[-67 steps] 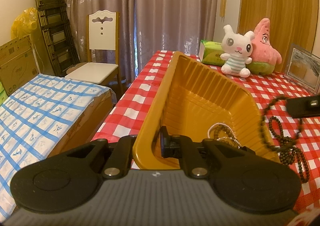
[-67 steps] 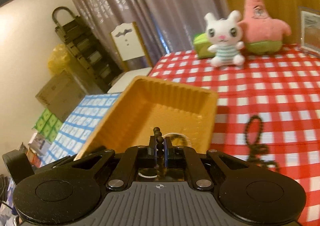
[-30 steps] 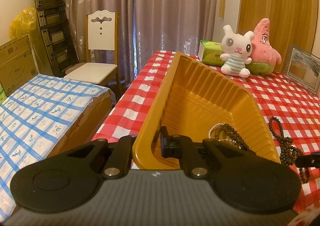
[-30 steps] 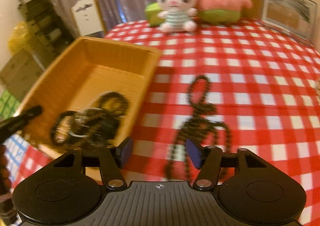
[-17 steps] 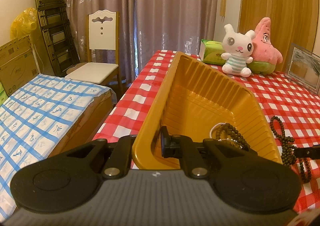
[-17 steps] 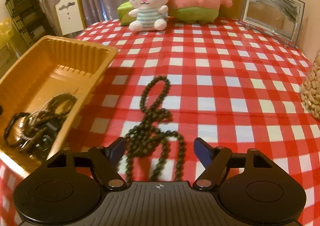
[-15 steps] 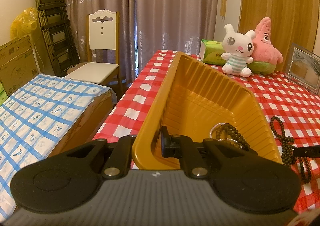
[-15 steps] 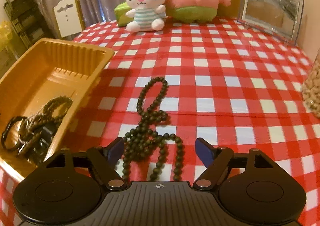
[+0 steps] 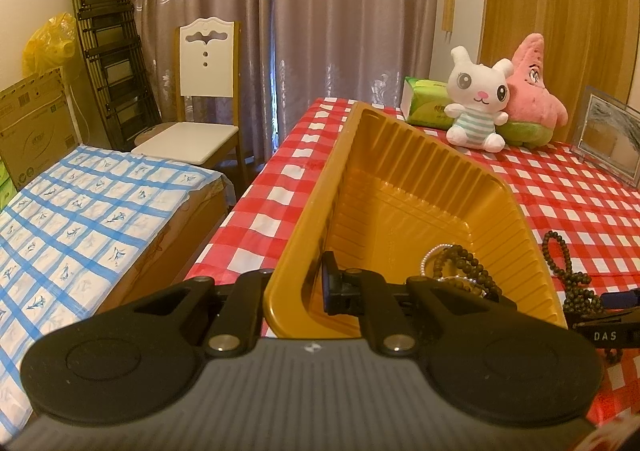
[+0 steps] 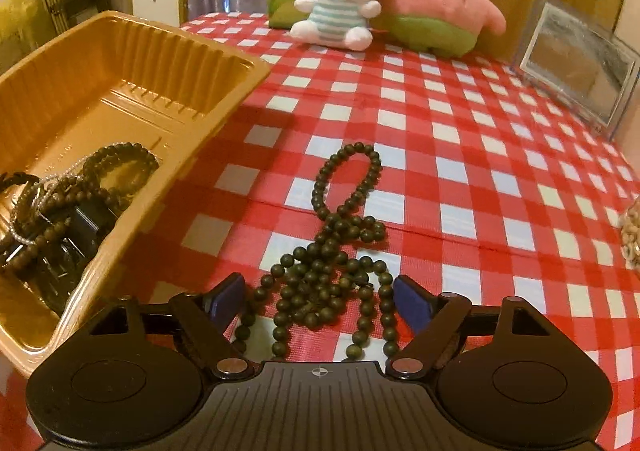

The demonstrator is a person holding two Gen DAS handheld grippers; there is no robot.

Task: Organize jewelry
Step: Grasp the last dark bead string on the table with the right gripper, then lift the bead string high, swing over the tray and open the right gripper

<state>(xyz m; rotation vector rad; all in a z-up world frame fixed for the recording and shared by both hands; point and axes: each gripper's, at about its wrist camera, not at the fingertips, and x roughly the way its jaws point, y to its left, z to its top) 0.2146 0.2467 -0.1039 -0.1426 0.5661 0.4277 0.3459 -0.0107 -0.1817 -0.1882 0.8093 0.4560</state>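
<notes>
Done: bracelets (image 10: 80, 187) lie in gold tray (image 9: 400, 179) | left gripper (image 9: 316, 287) pinches tray's near rim | Left: bead necklace (image 10: 340, 235) on tablecloth, tray's 3 o'clock | right gripper (image 10: 320, 301) spread, jaws just narrowing, straddling beads.

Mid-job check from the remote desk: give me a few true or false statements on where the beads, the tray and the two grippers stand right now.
1. The left gripper is clamped on the tray wall. True.
2. The dark bead string lies inside the tray. False: it lies on the checked tablecloth, beside the tray.
3. The right gripper is shut on the string. False: its jaws stand open around it.
4. The tray already holds jewelry. True.
</notes>
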